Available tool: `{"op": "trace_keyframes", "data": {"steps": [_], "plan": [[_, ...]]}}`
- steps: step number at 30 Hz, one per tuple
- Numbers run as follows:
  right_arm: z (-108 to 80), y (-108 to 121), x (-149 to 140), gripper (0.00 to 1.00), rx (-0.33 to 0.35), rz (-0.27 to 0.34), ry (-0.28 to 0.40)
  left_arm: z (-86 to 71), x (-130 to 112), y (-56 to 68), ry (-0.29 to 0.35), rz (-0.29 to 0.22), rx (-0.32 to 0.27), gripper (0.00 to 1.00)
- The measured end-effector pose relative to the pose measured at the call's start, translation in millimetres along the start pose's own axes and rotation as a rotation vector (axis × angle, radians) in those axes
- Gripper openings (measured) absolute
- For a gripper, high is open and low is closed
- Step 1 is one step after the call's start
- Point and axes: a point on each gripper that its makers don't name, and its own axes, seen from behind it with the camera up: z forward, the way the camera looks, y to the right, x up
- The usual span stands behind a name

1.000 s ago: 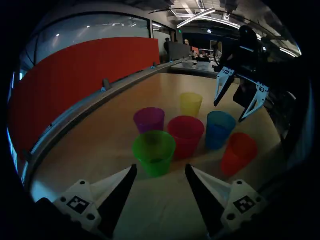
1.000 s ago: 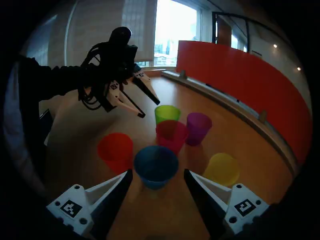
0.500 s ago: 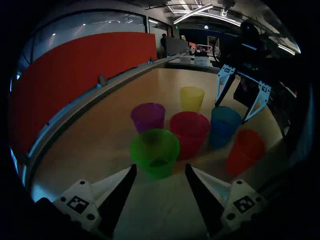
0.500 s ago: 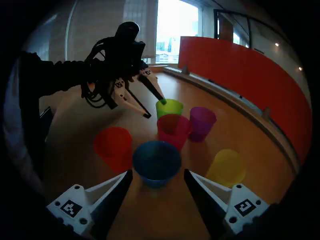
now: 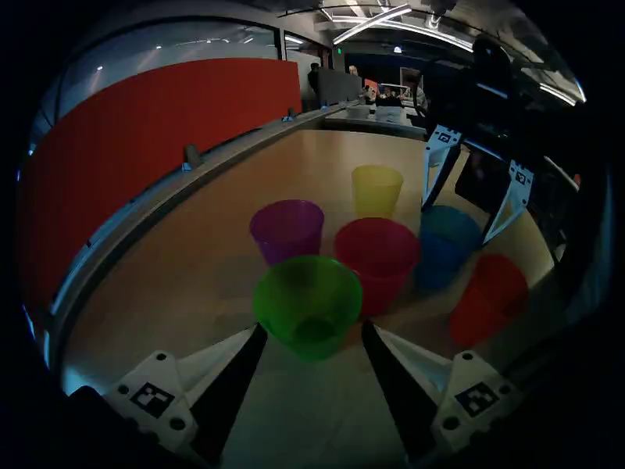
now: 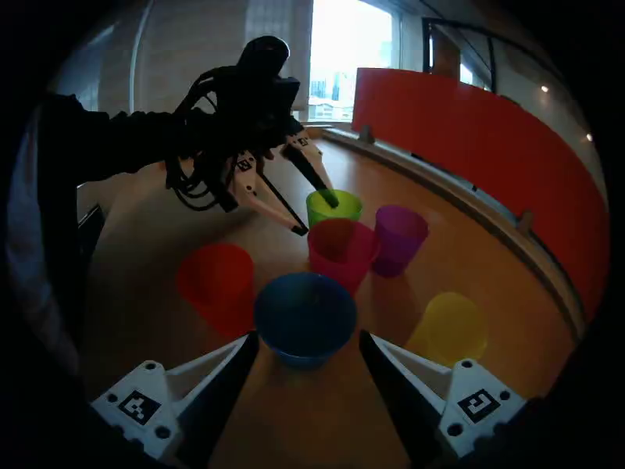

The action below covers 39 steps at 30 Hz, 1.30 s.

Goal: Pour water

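Tabletop: light wood tabletop [image 5: 312, 168], running toward 12 o'clock in the left gripper view.
Partition: red panel [image 5: 148, 133] at 10 o'clock, standing on a grey rail [image 5: 148, 215] along the tabletop edge.
Window: bright window [image 6: 344, 55] at 12 o'clock in the right gripper view; daylight.
Ceiling: lit strip lights [image 5: 367, 16] at 12 o'clock; the far room is dim.

Red partition [image 5: 141, 133] along wooden table [image 5: 312, 168], bright window [image 6: 344, 51] beyond.

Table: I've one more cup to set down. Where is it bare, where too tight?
Bare table runs between the purple cup and the red partition, and beyond the yellow cup. Crowded: the cluster around the middle red cup, with the left gripper at the green cup and the right gripper at the blue cup.
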Motion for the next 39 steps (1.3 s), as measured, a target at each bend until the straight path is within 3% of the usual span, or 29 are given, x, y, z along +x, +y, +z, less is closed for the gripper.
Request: {"op": "trace_keyframes", "data": {"steps": [30,32,39], "plan": [[19.5,0,3,0.99,0.028,-0.014,0.013,22.6,9,-2.8,0.016,-0.007,-0.012,0.89],[19.9,1,3,0.99,0.028,-0.012,0.014,23.3,9,-3.9,0.019,-0.014,-0.006,0.85],[20.7,1,2,0.99,0.03,-0.01,0.014,23.4,10,-1.7,0.029,-0.021,-0.014,0.84]]}}
